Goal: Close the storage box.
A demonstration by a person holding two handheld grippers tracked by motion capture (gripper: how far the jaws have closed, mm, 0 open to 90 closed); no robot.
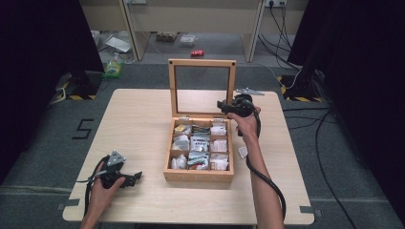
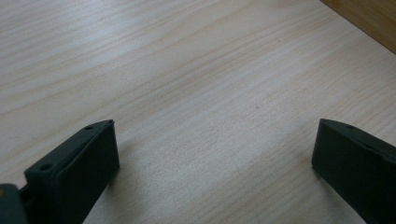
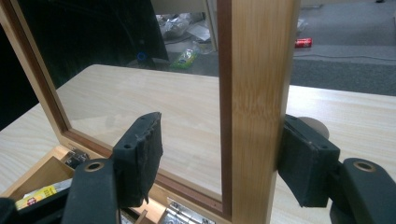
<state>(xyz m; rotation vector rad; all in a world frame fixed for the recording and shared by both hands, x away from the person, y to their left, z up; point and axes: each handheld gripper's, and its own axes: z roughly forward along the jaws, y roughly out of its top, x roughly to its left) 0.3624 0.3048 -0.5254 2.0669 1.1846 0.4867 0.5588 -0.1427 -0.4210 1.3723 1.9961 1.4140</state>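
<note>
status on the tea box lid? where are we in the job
Done: the wooden box stands with its lid upright, packets exposed. In hand: the right gripper straddles the lid's side rail, jaws either side, one pad touching, not clamped. The left gripper is open over bare table. Left: whatever comes next with the lid; no packet is out of its compartment.

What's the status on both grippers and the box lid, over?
Right gripper open, jaws straddling the lid's right frame rail. Lid upright, box open, packets inside. Left gripper open, idle over bare table. Nothing in the way.

Left gripper (image 1: 136,177): low, held level, jaws wide apart.
Right gripper (image 1: 223,106): raised, forearm outstretched, jaws parted.
</note>
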